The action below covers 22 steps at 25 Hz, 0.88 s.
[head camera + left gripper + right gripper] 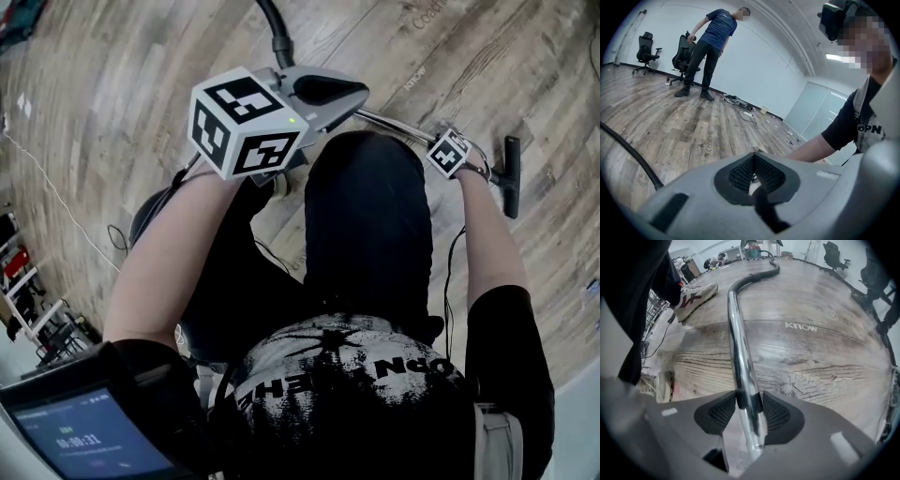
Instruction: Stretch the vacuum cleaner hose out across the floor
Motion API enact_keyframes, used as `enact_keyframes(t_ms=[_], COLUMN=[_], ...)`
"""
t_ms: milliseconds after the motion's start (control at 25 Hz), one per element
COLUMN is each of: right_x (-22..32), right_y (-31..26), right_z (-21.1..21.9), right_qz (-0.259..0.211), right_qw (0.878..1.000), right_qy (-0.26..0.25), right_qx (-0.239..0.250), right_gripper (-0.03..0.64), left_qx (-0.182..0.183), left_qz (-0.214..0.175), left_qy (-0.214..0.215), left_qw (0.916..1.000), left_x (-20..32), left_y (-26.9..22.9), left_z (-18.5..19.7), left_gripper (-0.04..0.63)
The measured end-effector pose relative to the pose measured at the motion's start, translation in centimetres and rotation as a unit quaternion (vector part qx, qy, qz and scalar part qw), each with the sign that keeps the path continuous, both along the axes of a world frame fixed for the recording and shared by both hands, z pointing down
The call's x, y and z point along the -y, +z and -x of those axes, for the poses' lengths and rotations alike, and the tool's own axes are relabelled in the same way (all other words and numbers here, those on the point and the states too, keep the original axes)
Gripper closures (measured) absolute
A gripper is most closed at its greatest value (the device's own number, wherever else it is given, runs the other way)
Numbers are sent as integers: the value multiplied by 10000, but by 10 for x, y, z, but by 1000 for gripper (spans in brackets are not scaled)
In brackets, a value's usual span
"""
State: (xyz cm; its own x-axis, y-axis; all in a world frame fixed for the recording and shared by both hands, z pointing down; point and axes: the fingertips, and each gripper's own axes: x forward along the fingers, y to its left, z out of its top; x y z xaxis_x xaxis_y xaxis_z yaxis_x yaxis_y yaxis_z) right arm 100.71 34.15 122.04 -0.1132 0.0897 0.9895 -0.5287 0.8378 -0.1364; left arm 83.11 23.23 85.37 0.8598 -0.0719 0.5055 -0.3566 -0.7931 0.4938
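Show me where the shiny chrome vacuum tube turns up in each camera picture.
Head view: the shiny chrome vacuum tube is at the upper right, slanting down toward the right edge.
Left gripper view: it is not in it.
Right gripper view: it runs up the centre from the bottom.
Shared landmark: black ribbed hose.

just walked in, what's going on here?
A person is handling a vacuum cleaner with two handheld grippers. The right gripper points down at the wood floor with the chrome wand between its jaws, which stand wide rather than clamped. The black hose curves away across the floor from the wand's far end. The left gripper is shut, empty and held up.
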Motion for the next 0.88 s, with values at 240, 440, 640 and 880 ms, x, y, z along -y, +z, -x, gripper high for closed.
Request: enact_keyframes(t_ms=[240,440,640,880], right_x=[-1,12,10,15], right_y=[-6,-25,-32,-29], right_z=[-13,-5,-4,-13], right_qz=[-89,-368,-279,-472], right_qw=[9998,9984,9984,9971], right_qy=[153,366,398,527], right_qx=[7,234,299,262], right_gripper=[437,505,546,611], left_qx=[48,87,71,119], left_qz=[-11,-28,-48,-117], left_qy=[72,243,285,467], left_qw=[10000,9997,9996,9988], left_x=[3,3,5,-6], left_y=[9,17,16,19], left_z=[-3,-10,-11,-18], left_gripper=[595,595,595,595])
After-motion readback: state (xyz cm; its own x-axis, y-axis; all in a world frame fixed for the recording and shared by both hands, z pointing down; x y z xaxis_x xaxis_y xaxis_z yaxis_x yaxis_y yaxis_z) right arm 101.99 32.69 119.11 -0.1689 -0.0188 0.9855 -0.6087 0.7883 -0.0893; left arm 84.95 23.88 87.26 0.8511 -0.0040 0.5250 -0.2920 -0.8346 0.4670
